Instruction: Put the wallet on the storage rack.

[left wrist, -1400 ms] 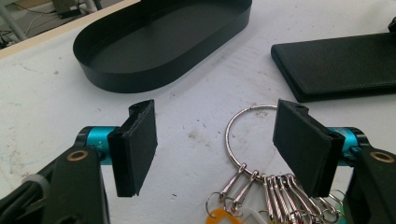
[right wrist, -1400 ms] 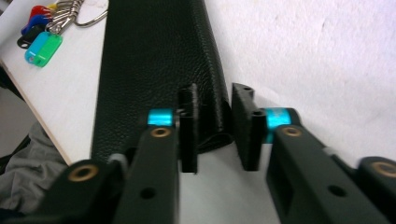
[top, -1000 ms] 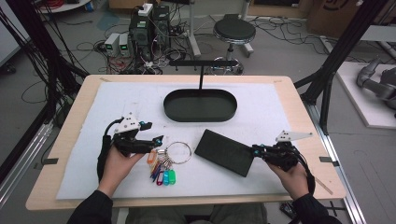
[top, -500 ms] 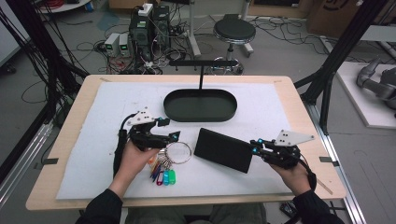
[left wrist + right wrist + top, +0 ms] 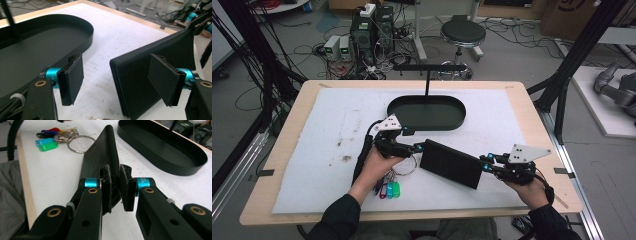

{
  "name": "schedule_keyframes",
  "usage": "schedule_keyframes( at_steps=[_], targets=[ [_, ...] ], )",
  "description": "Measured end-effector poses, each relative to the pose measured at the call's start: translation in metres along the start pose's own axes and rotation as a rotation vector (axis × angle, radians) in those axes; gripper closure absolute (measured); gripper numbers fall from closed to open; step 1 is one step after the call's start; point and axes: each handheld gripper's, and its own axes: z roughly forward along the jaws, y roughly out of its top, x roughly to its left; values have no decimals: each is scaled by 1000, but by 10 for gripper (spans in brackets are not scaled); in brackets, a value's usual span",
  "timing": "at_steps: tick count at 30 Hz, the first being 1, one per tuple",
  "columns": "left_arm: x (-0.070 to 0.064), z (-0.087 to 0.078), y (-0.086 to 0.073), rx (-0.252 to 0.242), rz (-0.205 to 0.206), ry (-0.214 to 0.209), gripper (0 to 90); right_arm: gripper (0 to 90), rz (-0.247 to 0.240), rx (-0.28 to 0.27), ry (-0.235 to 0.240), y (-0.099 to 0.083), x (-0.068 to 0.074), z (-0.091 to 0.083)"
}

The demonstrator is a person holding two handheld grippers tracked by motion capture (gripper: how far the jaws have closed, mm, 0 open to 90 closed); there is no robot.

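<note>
Jaws of our right gripper (image 5: 115, 188) are clamped on one end of a black wallet (image 5: 451, 163), pads pressed against both of its faces, as the right gripper view shows. From above, that gripper (image 5: 485, 165) sits at the wallet's right end, held in our right hand (image 5: 532, 189) near the desk's front right.

Our left gripper (image 5: 418, 148) is at the wallet's other end with its jaws spread apart. In the left gripper view (image 5: 122, 78) the wallet's folded edge (image 5: 140, 85) stands between the two pads, close to the right one, with a clear gap to the left pad; we cannot tell whether the right pad touches it. Our left hand (image 5: 377, 167) holds this gripper near the middle of the desk.

We see the wallet tilted up on its long edge on the white mat (image 5: 332, 135), just in front of a black oval tray (image 5: 426, 113). A bunch of keys with coloured tags (image 5: 388, 189) and a metal ring (image 5: 404, 167) lies on the mat beside our left hand. The mat covers a wooden desk (image 5: 532, 115).
</note>
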Motion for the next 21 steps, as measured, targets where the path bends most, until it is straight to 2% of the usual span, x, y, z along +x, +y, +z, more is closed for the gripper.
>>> schedule_keyframes(
  at_steps=[1, 5, 6, 8, 9, 12, 13, 16, 17, 21],
  targets=[
    [0, 0, 0, 0, 0, 0, 294, 819, 0, 0, 0, 0, 0, 0],
    [5, 13, -4, 12, -17, -64, 294, 818, -19, 6, 29, -2, 1, -1],
    [5, 13, -4, 12, -17, -64, 294, 818, -24, 5, 35, -2, 0, -1],
    [8, 19, -7, 19, -31, -107, 295, 817, -26, 5, 49, -3, 0, -2],
    [8, 19, -7, 19, -31, -107, 295, 817, -26, 5, 49, -3, 0, -2],
    [10, 26, -10, 29, -39, -153, 302, 816, -28, 4, 65, -4, -1, -2],
    [9, 28, -11, 36, -28, -174, 320, 815, -28, 6, 68, -4, -1, -2],
    [6, 31, -12, 54, 19, -214, 468, 814, -23, 5, 74, -5, -2, -2],
    [4, 31, -12, 56, 35, -211, 522, 813, -22, 5, 75, -6, -3, -2],
    [5, 28, -11, 56, 48, -215, 585, 801, -11, 8, 71, -8, -4, -2]
  ],
)
